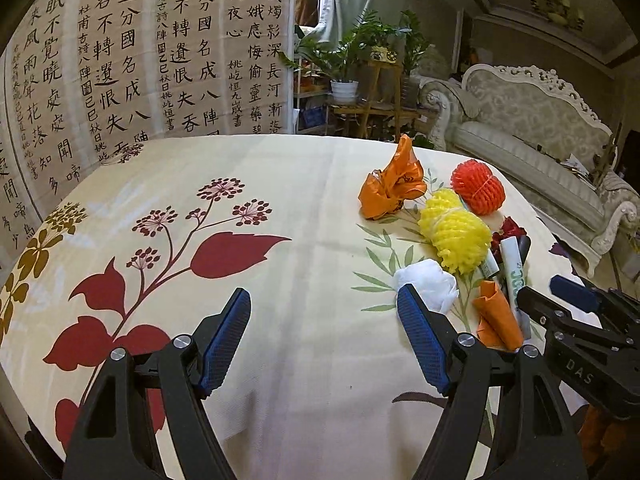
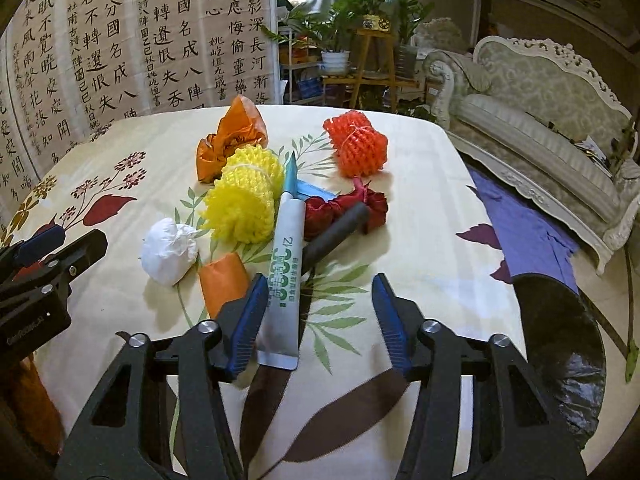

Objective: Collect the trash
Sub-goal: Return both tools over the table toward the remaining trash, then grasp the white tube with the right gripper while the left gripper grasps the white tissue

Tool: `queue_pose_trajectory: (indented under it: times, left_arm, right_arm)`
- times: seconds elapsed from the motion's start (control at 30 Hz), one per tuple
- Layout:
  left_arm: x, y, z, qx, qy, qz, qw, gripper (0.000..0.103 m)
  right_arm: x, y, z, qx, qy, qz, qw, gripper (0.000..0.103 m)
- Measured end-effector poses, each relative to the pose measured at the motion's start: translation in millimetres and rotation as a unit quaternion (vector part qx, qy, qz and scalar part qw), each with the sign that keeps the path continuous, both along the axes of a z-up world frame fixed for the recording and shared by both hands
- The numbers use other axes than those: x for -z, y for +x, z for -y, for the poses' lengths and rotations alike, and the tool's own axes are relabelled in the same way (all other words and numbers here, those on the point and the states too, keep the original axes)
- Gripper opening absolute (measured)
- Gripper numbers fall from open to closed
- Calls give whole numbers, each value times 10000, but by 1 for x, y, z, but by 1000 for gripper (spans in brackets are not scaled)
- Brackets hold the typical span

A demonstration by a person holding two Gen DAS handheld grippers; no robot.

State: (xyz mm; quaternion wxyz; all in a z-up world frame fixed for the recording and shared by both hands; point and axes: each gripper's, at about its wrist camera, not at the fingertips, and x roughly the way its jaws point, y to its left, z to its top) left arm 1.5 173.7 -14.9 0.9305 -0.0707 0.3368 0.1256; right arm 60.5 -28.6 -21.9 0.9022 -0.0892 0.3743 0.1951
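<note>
Trash lies in a pile on the flowered tablecloth (image 2: 420,208): a white tube with green print (image 2: 286,272), an orange paper roll (image 2: 222,280), a white paper ball (image 2: 170,252), a yellow foam net (image 2: 244,196), a red foam net (image 2: 356,144), an orange bag (image 2: 232,140), a dark red wrapper (image 2: 340,208) and a grey cylinder (image 2: 336,236). My right gripper (image 2: 320,292) is open over the tube's near end, the tube beside its left finger. My left gripper (image 1: 324,308) is open over bare cloth, with the paper ball (image 1: 428,284) just beyond its right finger.
A black trash bag (image 2: 560,340) gapes at the table's right edge, with a purple cloth (image 2: 520,224) beyond it. A calligraphy screen (image 1: 140,52) stands behind the table, potted plants (image 1: 348,60) at the back and a pale sofa (image 1: 532,140) on the right. The right gripper (image 1: 550,296) is close beside the left.
</note>
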Motion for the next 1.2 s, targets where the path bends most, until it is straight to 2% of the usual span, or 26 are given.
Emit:
queue_pose_trajectory:
  times: [0.1,0.2,0.23,0.27,0.3,0.47,0.8,1.07,1.2]
  left_arm:
    - [1,2,-1,32,-22,0,10000,74]
    - [2,4,0,64,-19,-2,10000,74]
    - [2,4,1,74,-20,-10,10000,74]
    - [2,4,1,82,-17,-17,10000,74]
    - [3,5,1,88,-12,-21,10000,74]
    - [1,5,4,138,-18,-2,9999,74]
    - [1,13,24,434,-18,13,9991,75]
    - [7,34,34,609,-44,-245,9978,75]
    - [13,41,36,678,-134,-450,9966,54]
  right_arm:
    - [2,3,-4,-38,-21,-85,10000,42]
    - [4,2,-8,-128,-62,-167,9998,36]
    - [5,2,-10,-167,-80,-193,9996,31]
    - [6,2,-12,-190,-97,-207,9996,21]
    - [6,2,-12,-205,-105,-220,9995,19]
    - [2,-2,-4,-128,-43,-181,9997,18]
    - [3,4,39,448,-144,-123,9988,18]
    - [10,10,55,612,-81,-222,9978,19]
    - [11,10,54,582,-40,-232,9980,19]
